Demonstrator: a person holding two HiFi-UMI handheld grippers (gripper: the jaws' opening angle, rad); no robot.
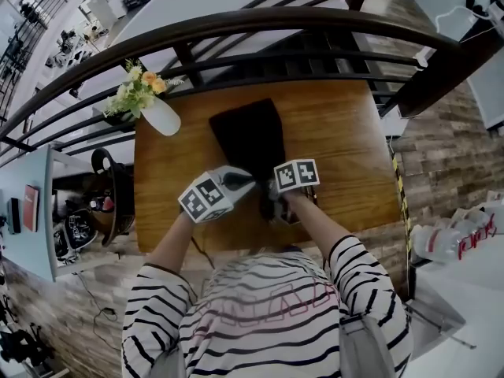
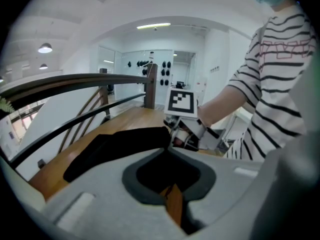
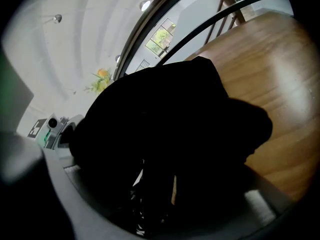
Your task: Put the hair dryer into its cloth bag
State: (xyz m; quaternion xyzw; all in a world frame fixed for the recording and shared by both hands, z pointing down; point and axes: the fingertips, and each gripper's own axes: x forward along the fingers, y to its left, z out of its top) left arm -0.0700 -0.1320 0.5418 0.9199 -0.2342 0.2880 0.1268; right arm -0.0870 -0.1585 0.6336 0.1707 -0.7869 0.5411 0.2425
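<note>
Here, the left hand-held gripper [image 1: 246, 181], jaws almost together, rests at the near mouth of the flat black cloth bag [image 1: 252, 136], which lies along the brown wooden counter [image 1: 339, 140]; whether it pinches the hem cannot be told. The right hand-held gripper [image 1: 272, 197], jaws wide, clasps a dark bulk judged to be the glossy black hair dryer [image 3: 150, 184], just at that mouth. Best practice: lift the hem and feed the dryer in low and straight. Count: one bag, one dryer, two grippers, one white vase of flowers [image 1: 161, 116].
</note>
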